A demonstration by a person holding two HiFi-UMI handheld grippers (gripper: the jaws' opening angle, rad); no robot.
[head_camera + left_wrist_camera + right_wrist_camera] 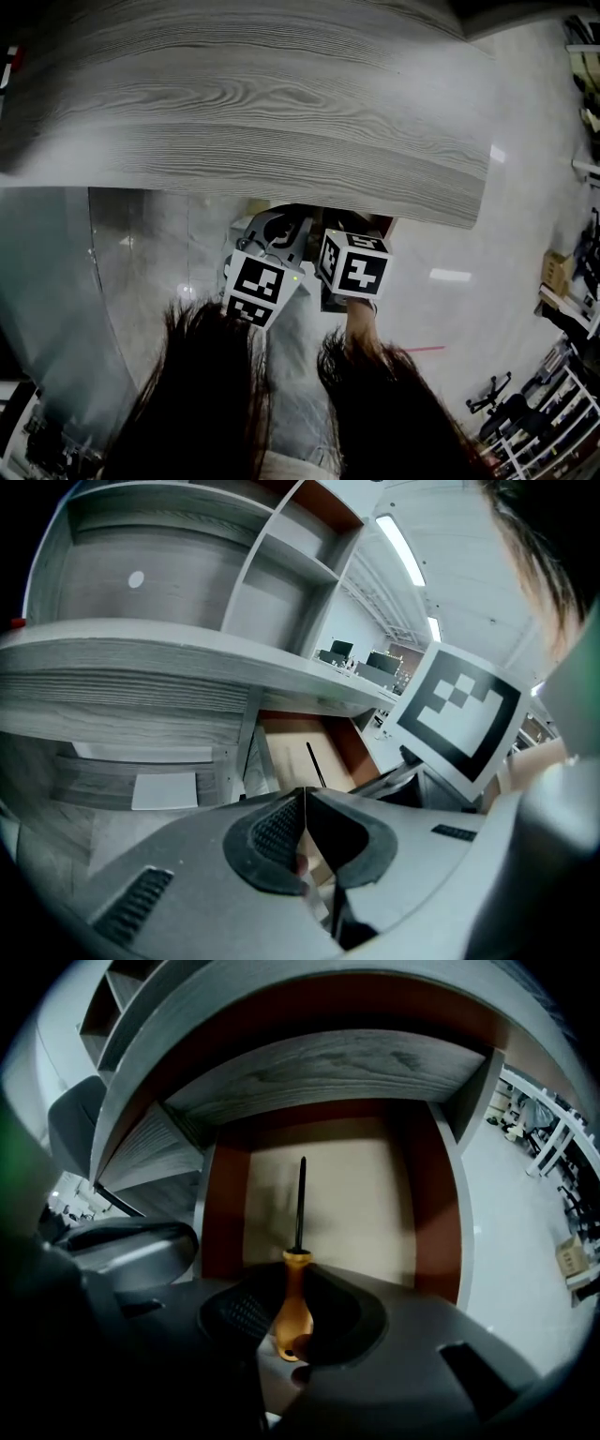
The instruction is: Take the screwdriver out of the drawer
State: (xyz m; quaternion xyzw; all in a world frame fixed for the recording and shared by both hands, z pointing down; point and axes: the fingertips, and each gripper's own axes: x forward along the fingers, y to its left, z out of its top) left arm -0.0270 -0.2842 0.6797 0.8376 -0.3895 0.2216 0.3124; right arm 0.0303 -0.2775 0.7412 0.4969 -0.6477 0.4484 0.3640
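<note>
The drawer (424, 1206) stands pulled out under the desk, with red-brown walls and a pale floor. The screwdriver (294, 1309) has an orange wooden handle and a black shaft that points toward the drawer's back. My right gripper (292, 1324) is shut on that handle. My left gripper (303, 797) is shut, its pads pressed together, and hovers just left of the drawer (281, 747), where the screwdriver's shaft (316, 763) shows. In the head view both marker cubes (255, 289) (355, 262) sit below the desk's edge, and the jaws are mostly hidden.
The grey wood desk top (281, 112) overhangs the drawer. Open shelving (187, 574) rises above the desk. A glass panel (47, 281) stands at left, and racks and equipment (562, 394) at right on the glossy floor. The person's hair (216, 394) hangs at the bottom.
</note>
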